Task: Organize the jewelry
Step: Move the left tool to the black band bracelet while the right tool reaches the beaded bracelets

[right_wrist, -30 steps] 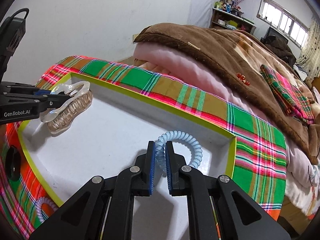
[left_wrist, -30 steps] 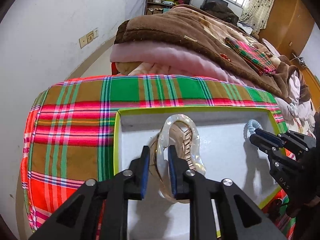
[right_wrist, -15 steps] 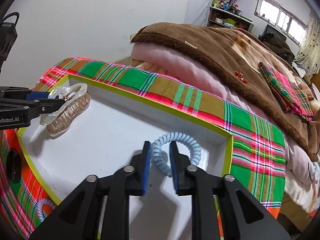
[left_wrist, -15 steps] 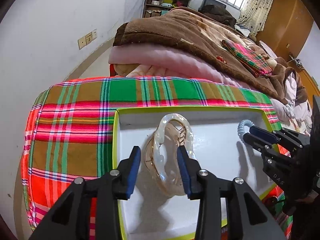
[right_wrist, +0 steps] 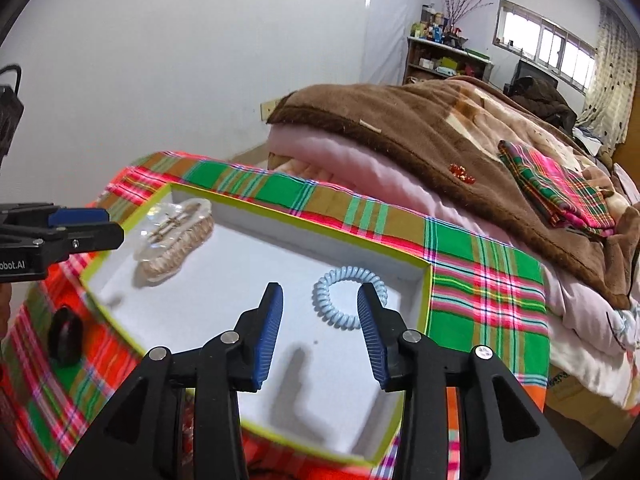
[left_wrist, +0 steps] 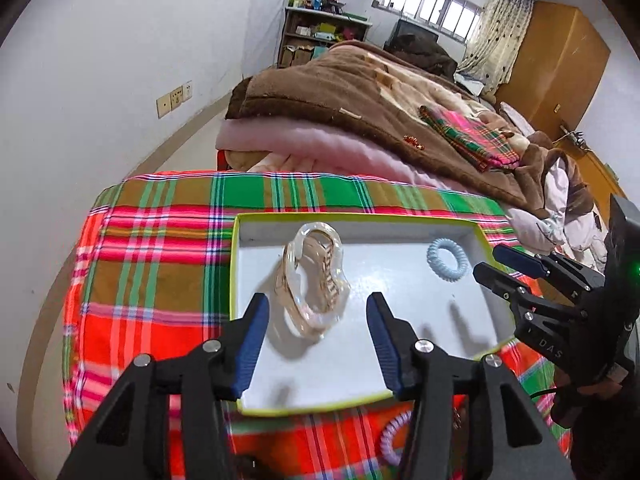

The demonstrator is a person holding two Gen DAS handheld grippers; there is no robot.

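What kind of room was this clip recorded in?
Most likely a home bedroom. A bed piled with a brown blanket and pink quilt fills the right side, a wooden wardrobe stands in the far corner beside a curtained window, and cluttered shelves line the back wall.

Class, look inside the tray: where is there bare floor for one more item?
Bare floor lies in the tray between the clear hair claw and blue coil hair tie, and along its near edge. Far-left and far-right corners are taken.
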